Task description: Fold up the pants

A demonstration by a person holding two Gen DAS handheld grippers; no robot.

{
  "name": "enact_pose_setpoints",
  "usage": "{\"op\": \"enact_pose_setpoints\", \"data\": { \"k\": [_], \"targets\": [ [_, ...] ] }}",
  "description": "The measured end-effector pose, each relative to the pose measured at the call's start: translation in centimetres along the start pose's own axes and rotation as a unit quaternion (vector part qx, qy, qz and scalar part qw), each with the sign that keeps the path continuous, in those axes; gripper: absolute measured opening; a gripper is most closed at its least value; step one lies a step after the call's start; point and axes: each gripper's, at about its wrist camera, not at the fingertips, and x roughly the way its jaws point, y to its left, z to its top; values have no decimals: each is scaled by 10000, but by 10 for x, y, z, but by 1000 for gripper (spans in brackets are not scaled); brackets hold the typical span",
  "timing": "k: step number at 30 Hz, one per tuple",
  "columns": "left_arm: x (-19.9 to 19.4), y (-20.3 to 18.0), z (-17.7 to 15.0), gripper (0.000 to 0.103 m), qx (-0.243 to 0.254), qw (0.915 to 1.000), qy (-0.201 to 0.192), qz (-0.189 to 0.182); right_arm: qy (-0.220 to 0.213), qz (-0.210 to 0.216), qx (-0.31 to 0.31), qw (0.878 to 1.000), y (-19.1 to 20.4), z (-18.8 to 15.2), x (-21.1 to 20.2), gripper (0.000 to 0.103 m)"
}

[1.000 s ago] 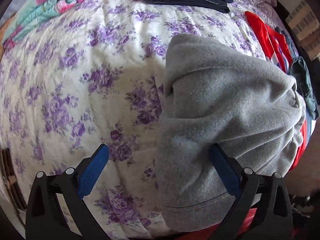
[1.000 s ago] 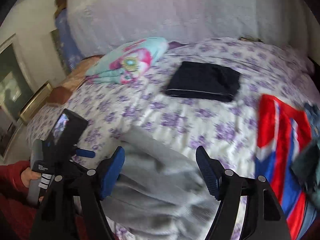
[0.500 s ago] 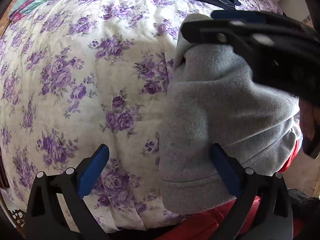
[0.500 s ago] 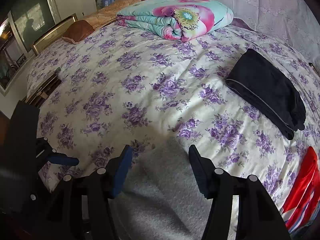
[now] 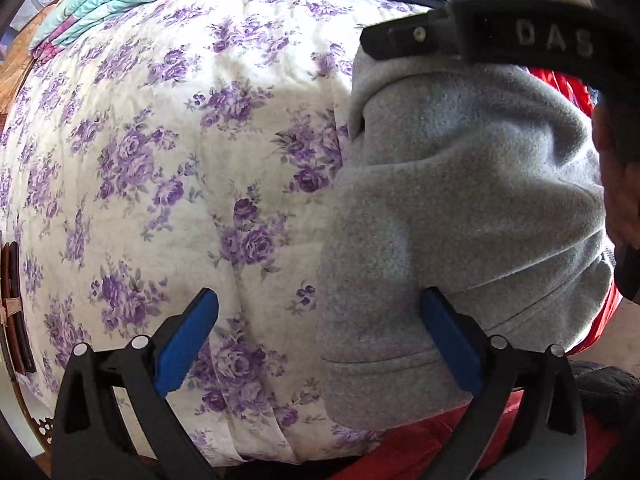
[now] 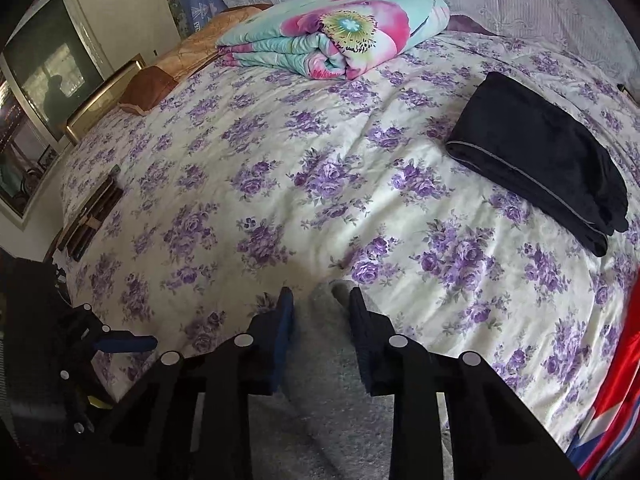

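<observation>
I see the grey pants (image 5: 452, 216) lying bunched and partly folded at the near edge of the bed (image 5: 160, 184), on the purple-flowered cover, with a red cloth (image 5: 408, 448) under their near hem. My left gripper (image 5: 320, 336) points steeply down with its blue fingers (image 5: 186, 336) spread wide; one finger rests against the grey fabric, the other hangs over bare bedcover, so nothing is pinched. My right gripper (image 6: 320, 320) sits at the far corner of the pants, and from the left camera its black body crosses above that same corner. Its jaws have just been closing, with a fold of the grey fabric between them; the pads look close to the cloth, though I cannot be sure from here that they press on it yet. Further back on the bed lie folded dark trousers (image 6: 540, 160) and a folded flowered quilt (image 6: 340, 36). A red, white and blue garment (image 6: 612, 380) lies at the right edge.
</observation>
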Motion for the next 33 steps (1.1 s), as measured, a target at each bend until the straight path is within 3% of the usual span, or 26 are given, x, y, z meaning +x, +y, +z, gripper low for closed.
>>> {"op": "enact_pose_setpoints", "data": {
  "k": [9, 14, 16, 19, 23, 26, 28, 31, 33],
  "targets": [
    [5, -10, 9, 99, 29, 10000, 21, 62, -147, -127, -72, 9998, -1, -1, 1, 19],
    [12, -17, 2, 99, 81, 9997, 207, -109, 3, -503, 464, 9977, -44, -8, 26, 10],
    [13, -17, -2, 99, 61, 9993, 259, -255, 124, -201, 972, 9950, -64, -15, 35, 10],
    [15, -14, -6, 99, -74, 9984, 299, -479, 91, -244, 965, 9950, -65, -13, 36, 12],
    [17, -9, -9, 99, -230, 9970, 340, -652, -83, 41, 1468, 9891, -74, -11, 22, 24],
    [13, -12, -11, 97, -165, 9972, 291, -675, -336, -60, 849, 9958, -40, 0, -3, 23],
    [10, -17, -10, 92, -64, 9975, 248, -664, -184, 135, 272, 9994, -10, 11, -7, 23],
    [5, -33, -6, 76, 180, 9969, 220, -739, 239, 467, -355, 9980, 33, 18, 9, 23],
    [6, -40, -5, 67, 322, 9957, 190, -851, 821, 600, -419, 9939, 44, 13, 32, 20]
  ]
}}
